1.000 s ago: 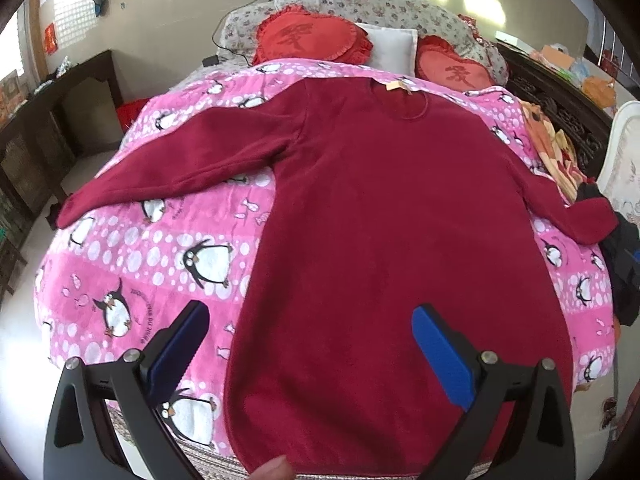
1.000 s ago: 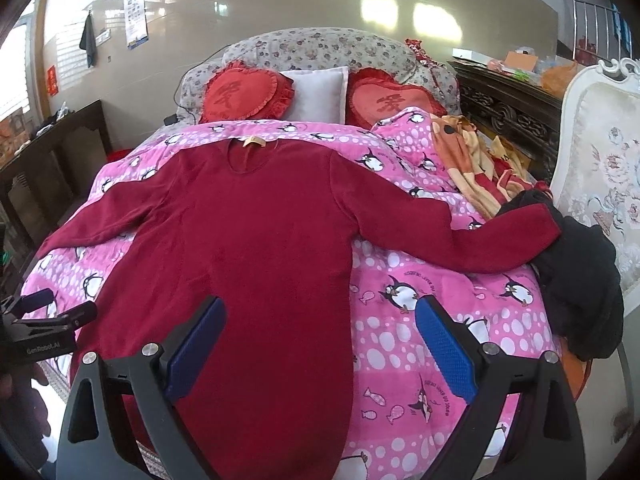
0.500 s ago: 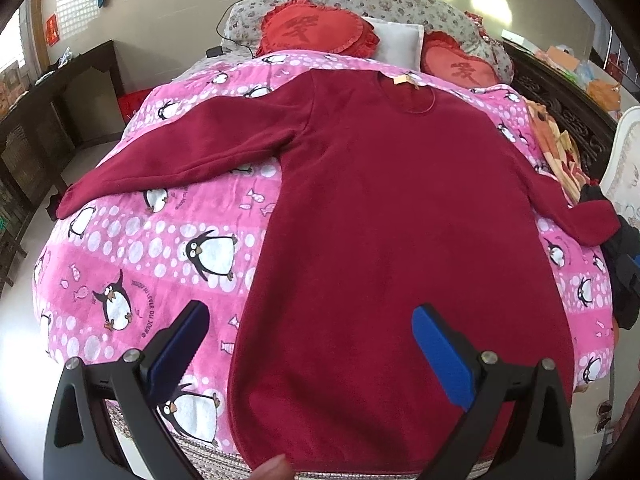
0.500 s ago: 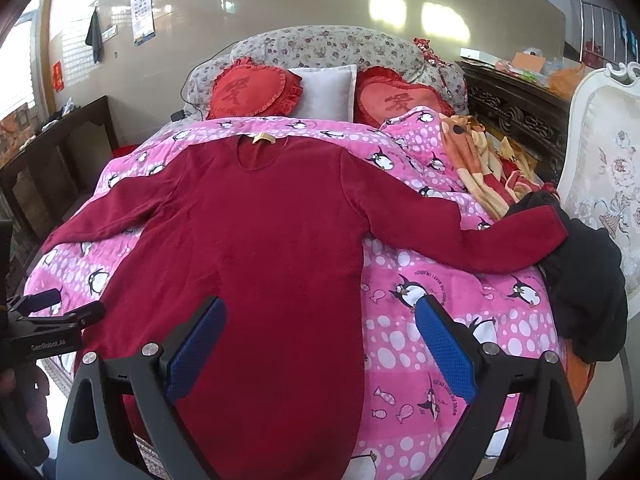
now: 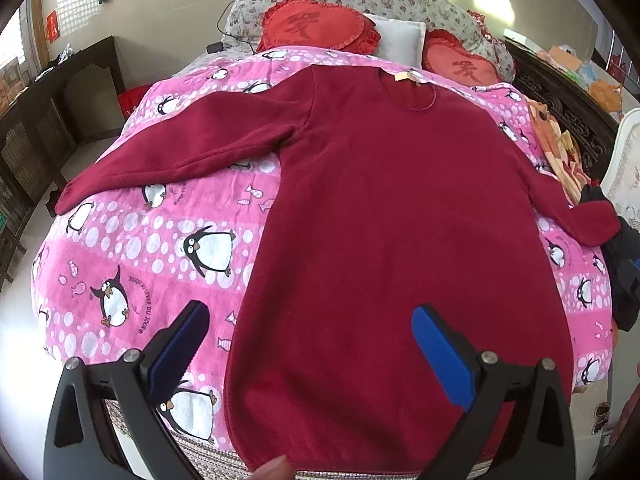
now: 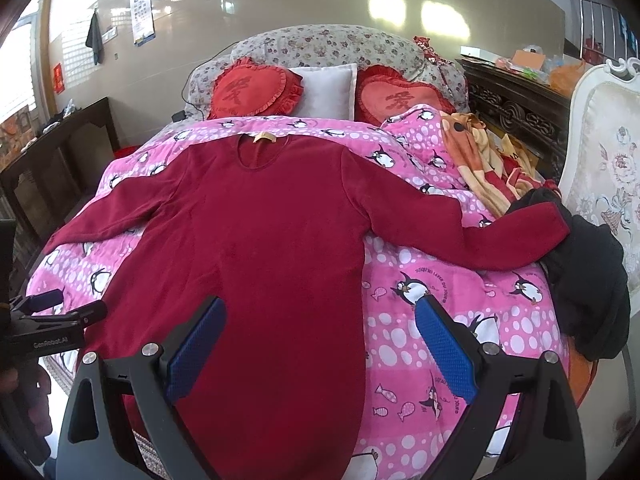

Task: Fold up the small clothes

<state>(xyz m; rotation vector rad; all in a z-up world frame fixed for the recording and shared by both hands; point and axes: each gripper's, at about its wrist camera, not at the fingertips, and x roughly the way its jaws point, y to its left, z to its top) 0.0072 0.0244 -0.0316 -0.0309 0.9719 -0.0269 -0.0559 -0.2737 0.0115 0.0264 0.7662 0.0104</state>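
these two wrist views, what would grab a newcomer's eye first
A dark red long-sleeved top lies flat, sleeves spread, filling the middle of a bright pink penguin-print blanket on the bed. Behind its collar, two red heart cushions flank a white pillow at the headboard.

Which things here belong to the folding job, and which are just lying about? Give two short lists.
Belongs to the job:
red long-sleeved top, spread flat
left gripper, open
right gripper, open

Just lying about:
penguin blanket
heart cushions
white pillow
black garment
orange blanket
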